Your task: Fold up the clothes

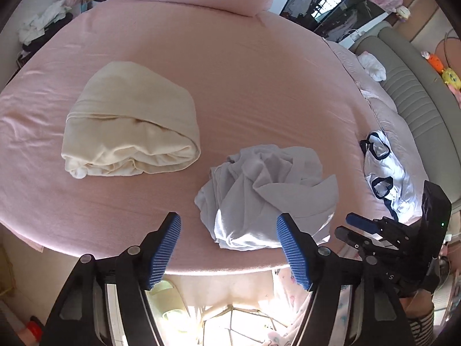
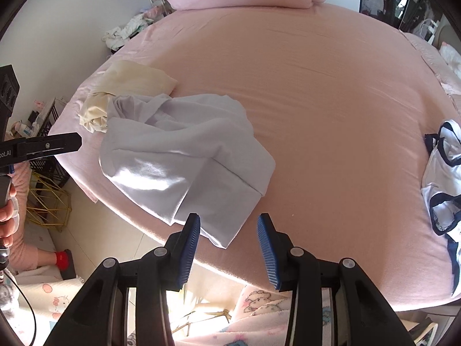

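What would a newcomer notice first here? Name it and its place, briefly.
The crumpled pale grey garment near the front edge of the pink bed, just beyond the open left gripper. Left of it lies a folded cream garment; at the bed's right edge, a white garment with navy trim.

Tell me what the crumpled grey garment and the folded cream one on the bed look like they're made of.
Grey garment: thin, smooth knit, probably cotton jersey; it drapes in soft creases and shines where sunlight hits. Cream garment: thicker, matte, slightly fuzzy cloth, maybe fleece or brushed cotton; its folds are rounded and bulky with no sheen.
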Tool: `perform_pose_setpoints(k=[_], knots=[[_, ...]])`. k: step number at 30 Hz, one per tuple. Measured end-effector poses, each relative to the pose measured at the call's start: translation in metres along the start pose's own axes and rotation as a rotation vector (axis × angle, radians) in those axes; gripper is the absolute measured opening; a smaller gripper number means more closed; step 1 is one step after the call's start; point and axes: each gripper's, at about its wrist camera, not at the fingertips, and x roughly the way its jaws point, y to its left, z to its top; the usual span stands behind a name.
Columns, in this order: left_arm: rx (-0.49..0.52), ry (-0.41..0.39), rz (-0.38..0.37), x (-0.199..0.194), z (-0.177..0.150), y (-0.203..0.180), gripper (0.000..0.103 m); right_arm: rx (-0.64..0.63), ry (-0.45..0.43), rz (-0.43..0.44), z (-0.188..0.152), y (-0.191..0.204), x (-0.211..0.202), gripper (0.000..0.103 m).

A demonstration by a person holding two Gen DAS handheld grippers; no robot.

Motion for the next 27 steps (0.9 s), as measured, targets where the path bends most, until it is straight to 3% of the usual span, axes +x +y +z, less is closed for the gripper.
perform_pose_setpoints(k=[4,15,19,22,27], knots=[[0.055,0.038,-0.017,0.017,0.011,-0.029,0.067,0.046,-0.021,0.011,0.006,0.006,-0.012,0.041],[0.117,0.145,0.012,0.045,0.012,-0.081,0.067,0.081,0.001,0.039,0.015,0.014,0.012,0.042],[0.148,0.15,0.046,0.055,0.013,-0.091,0.067,0.103,0.026,0.066,0.021,0.008,0.022,0.044],[0.171,0.141,0.087,0.063,0.016,-0.095,0.067,0.138,0.051,0.101,0.022,0.004,0.033,0.055],[0.181,0.118,0.119,0.07,0.017,-0.093,0.067,0.228,0.077,0.185,0.018,-0.007,0.046,0.058]])
